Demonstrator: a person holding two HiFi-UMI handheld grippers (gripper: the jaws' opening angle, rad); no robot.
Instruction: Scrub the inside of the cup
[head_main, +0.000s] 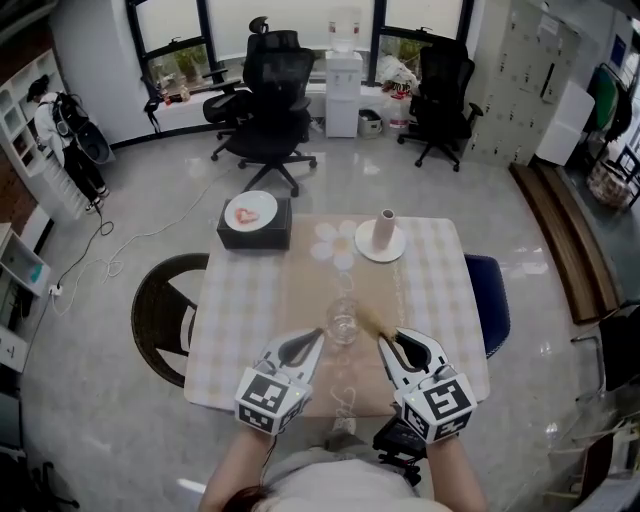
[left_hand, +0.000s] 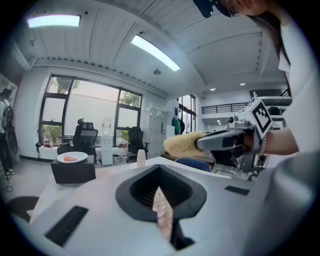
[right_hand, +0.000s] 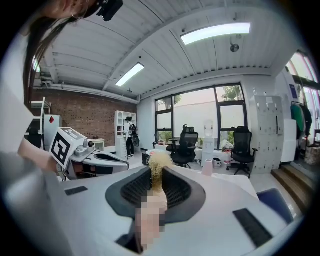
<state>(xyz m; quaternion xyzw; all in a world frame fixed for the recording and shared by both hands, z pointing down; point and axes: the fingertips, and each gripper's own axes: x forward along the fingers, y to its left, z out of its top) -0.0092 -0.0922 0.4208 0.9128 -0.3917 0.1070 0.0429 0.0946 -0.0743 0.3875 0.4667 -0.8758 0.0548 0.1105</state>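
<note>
The clear cup (head_main: 343, 320) is standing on the table (head_main: 440, 290) between the two gripper tips.
The left gripper (head_main: 315, 340) is keeping its jaws pressed together just beside the cup; the right gripper (head_main: 388, 342) is pinching a straw-coloured scrubber (head_main: 368, 318) near its rim. The glass is hard to make out.

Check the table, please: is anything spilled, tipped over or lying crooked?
Nothing stands out. The glass cup stands upright on the table, the pink cup stands upright on its white plate, and no spill shows.
</note>
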